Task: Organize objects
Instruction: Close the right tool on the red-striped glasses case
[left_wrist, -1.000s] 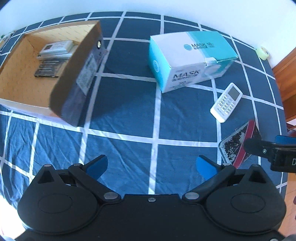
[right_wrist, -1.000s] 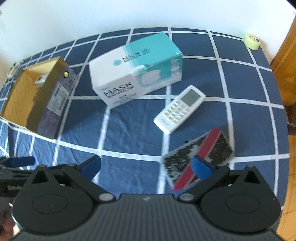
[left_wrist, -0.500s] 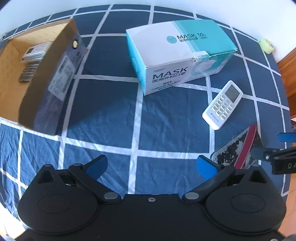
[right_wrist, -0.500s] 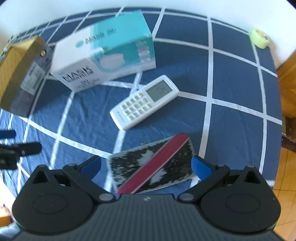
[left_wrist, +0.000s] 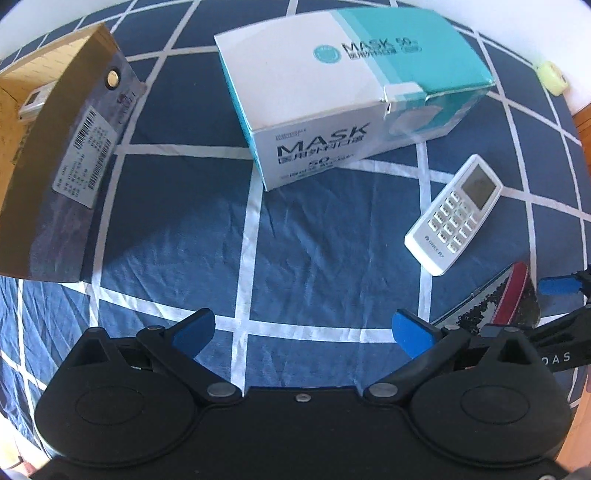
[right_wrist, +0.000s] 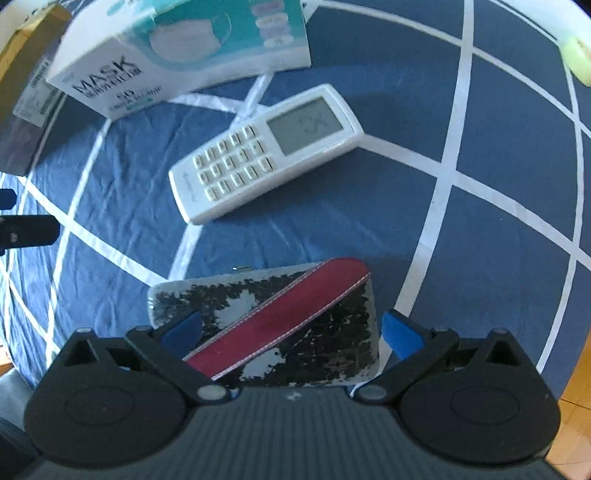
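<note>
Right wrist view, wallet (right_wrist: 280, 325) between spread right gripper (right_wrist: 291, 332) fingers

Setting: a home, most likely a bedroom. Evidence: the work surface is a bed (left_wrist: 314, 240) covered by a creased navy sheet with a white grid pattern. Household items lie on it: a mask box (left_wrist: 351, 92), a white remote (left_wrist: 454, 214), a tape roll (left_wrist: 552, 75) and an open cardboard box (left_wrist: 74, 166). A white wall (left_wrist: 517, 22) borders the far edge; wooden flooring (right_wrist: 576, 387) shows at the right.
</note>
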